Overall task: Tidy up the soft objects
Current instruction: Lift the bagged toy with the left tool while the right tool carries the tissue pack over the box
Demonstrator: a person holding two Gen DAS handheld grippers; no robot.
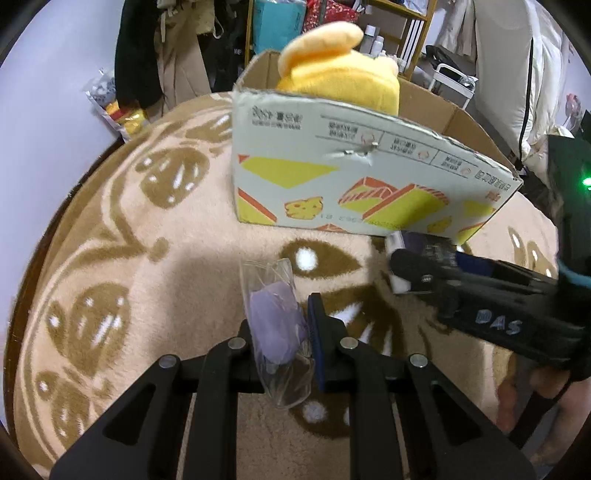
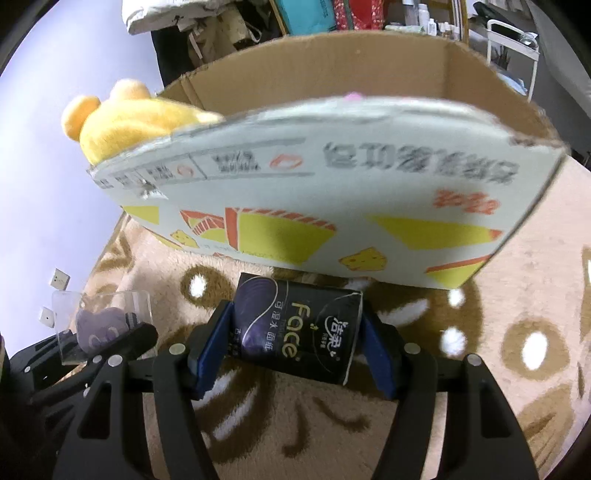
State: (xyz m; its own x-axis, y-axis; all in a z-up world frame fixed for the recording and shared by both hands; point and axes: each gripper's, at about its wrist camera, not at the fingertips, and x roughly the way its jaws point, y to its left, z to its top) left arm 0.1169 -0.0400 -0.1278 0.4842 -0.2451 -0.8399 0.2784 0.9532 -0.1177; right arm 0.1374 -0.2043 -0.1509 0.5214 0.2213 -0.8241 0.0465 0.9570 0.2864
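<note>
Gripping bagged purple toy (image 1: 279, 332) in left tongs (image 1: 284, 332), tissue pack (image 2: 295, 332) between right tongs (image 2: 295, 354)

You are in a lived-in home room: a plush patterned rug (image 1: 192, 236) underfoot, clothes hanging (image 1: 162, 51) behind, cluttered wooden shelves (image 1: 402, 22), white bedding (image 1: 517, 74) piled nearby.

Beige rug (image 1: 192, 236) with brown pattern; open cardboard box (image 1: 354, 184) sits on it, yellow plush toy (image 1: 343, 74) inside.

The cardboard box (image 2: 332, 192) wall is hiding most of the yellow plush toy (image 2: 122, 122) at ten o'clock, its printing blurring.
</note>
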